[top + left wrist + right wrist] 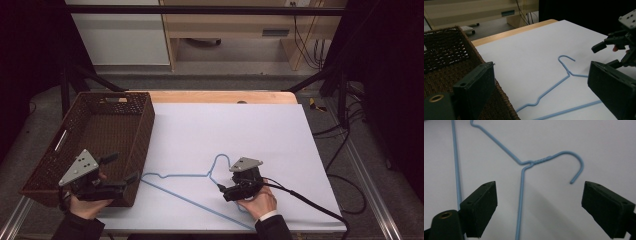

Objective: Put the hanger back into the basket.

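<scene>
A light blue wire hanger lies flat on the white sheet, hook toward the far side. My right gripper hovers low over the hanger's neck with its jaws wide apart. In the right gripper view the neck and one sloping arm run between the jaws, and the pads touch nothing. My left gripper is open and empty above the near right corner of the brown wicker basket. The left gripper view shows the basket wall, the hanger and the right gripper farther off.
The sheet covers most of a wooden table whose bare far edge shows. Black frame posts stand at both sides. Cables trail on the floor to the right, and the right gripper's cable crosses the sheet's near right corner.
</scene>
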{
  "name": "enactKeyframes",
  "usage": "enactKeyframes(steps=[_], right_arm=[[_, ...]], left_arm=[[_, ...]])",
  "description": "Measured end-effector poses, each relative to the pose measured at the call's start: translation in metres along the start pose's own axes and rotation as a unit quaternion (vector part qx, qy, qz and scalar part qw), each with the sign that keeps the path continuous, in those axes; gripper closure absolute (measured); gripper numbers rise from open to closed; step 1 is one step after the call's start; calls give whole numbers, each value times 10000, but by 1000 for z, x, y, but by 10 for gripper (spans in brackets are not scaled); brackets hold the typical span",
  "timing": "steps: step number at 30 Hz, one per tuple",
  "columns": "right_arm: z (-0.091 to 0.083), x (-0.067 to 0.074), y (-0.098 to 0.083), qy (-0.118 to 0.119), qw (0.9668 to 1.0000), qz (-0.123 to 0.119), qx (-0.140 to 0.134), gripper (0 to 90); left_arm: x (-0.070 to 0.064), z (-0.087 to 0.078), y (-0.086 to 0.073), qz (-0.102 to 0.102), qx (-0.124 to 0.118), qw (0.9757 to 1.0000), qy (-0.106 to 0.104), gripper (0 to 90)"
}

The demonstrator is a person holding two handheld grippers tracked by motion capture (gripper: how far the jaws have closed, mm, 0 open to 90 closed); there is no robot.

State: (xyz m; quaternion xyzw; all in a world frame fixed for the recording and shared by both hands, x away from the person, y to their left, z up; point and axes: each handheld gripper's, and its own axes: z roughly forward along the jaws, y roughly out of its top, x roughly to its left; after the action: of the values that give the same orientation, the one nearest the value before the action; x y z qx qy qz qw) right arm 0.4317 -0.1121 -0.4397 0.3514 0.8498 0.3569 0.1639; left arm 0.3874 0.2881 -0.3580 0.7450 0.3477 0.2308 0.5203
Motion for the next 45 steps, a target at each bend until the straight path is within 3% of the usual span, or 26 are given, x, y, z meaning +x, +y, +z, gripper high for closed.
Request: enactKeyframes(steps=[4, 13, 16, 19, 22, 26, 36, 45], right_arm=[[14, 6, -3, 117, 9996, -111, 248, 234], [22, 12, -6, 286, 9979, -118, 561, 443], [29, 16, -6, 303, 9962, -371, 734, 531], [32, 19, -6, 269, 9952, -408, 849, 571], [32, 19, -5, 386, 9951, -243, 873, 660], [31, 17, -4, 342, 9943, -74, 1005, 753], [30, 16, -2, 275, 9927, 178, 1161, 858], [30, 14, -1, 290, 9915, 368, 1215, 870]], left_arm=[[-1, 0, 0, 9, -1, 10000, -12, 71], [-4, 4, -1, 40, 72, 9999, -66, 75], [-5, 5, -1, 58, 95, 9999, -78, 77], [-6, 6, -1, 65, 104, 9999, -89, 78], [-7, 7, -1, 80, 127, 9998, -109, 81], [-8, 8, -2, 106, 164, 9997, -132, 83], [-16, 17, -3, 216, 336, 9990, -217, 89], [-30, 32, -4, 447, 606, 9966, -327, 90]])
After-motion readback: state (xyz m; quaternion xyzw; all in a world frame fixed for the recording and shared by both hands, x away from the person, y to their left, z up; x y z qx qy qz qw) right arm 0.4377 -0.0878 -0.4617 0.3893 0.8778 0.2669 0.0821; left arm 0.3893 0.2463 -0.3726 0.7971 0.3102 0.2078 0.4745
